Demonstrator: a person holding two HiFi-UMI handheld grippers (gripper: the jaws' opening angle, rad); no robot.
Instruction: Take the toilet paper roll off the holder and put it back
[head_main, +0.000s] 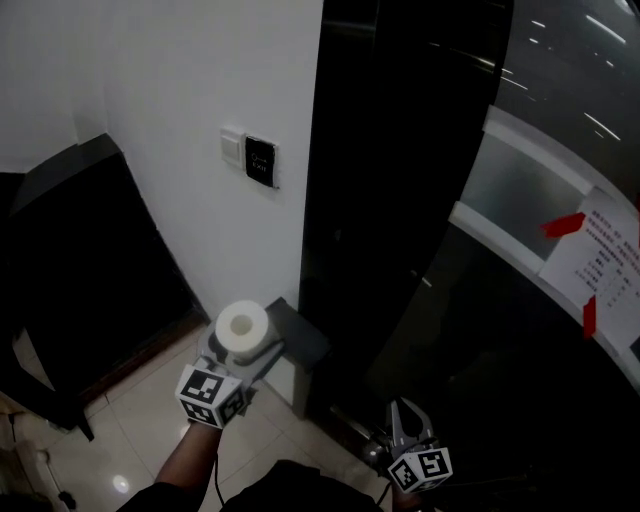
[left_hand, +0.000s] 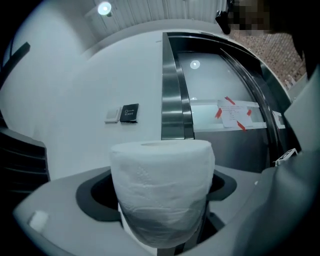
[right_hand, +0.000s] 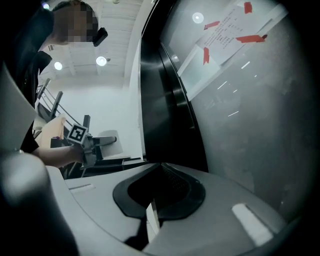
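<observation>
The left hand-held gripper (head_main: 240, 352) pinches the toilet paper roll (left_hand: 162, 190) near the white wall (head_main: 150, 80). The head view shows its core, the left gripper view its embossed side. The right hand-held gripper (right_hand: 154, 220) has its jaws pressed together, empty.

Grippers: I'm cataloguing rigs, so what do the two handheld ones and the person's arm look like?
The left gripper and right gripper are grey two-jaw tools, each carrying a white cube with black square markers. A black cable runs by the left one; the arm wears a dark sleeve.
</observation>
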